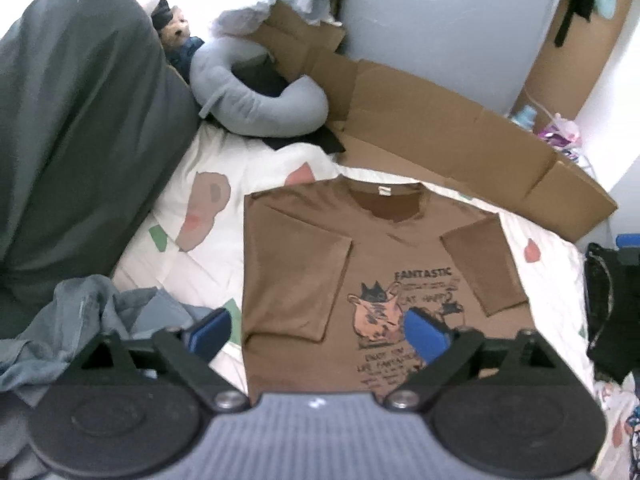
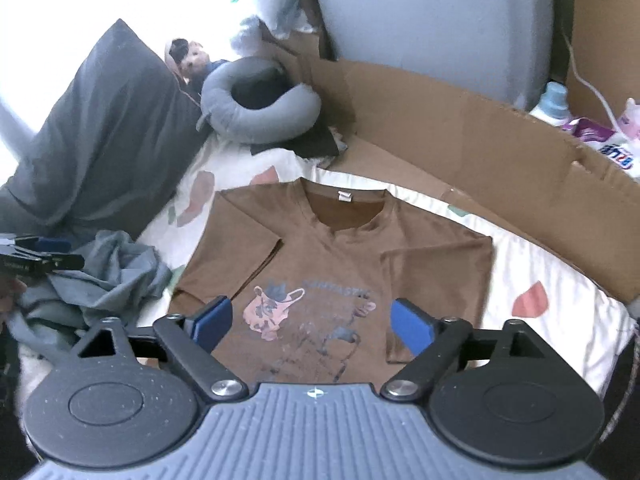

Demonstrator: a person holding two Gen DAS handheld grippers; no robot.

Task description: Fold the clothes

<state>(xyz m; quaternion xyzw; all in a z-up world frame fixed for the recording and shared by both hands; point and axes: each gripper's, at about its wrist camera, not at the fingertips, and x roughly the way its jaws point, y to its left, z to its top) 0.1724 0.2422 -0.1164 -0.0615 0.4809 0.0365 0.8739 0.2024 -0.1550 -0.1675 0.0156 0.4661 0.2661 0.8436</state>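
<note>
Brown T-shirt point(image 1: 384, 264), printed front up, lying flat on the bed point(image 1: 208, 264).

Both sleeves are lying folded inward over the chest. I am holding the left gripper point(image 1: 318, 334) and right gripper point(image 2: 314, 322) above its lower half, jaws spread wide, gripping nothing. Grey crumpled garment point(image 2: 108, 276) is sitting just left; neck pillow point(image 1: 256, 96) and cardboard point(image 1: 460, 148) are lying beyond the collar.

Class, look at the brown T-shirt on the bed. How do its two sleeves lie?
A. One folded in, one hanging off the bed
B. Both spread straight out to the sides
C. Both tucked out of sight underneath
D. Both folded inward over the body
D: on the brown T-shirt, both sleeves lie folded inward over the front.
</note>
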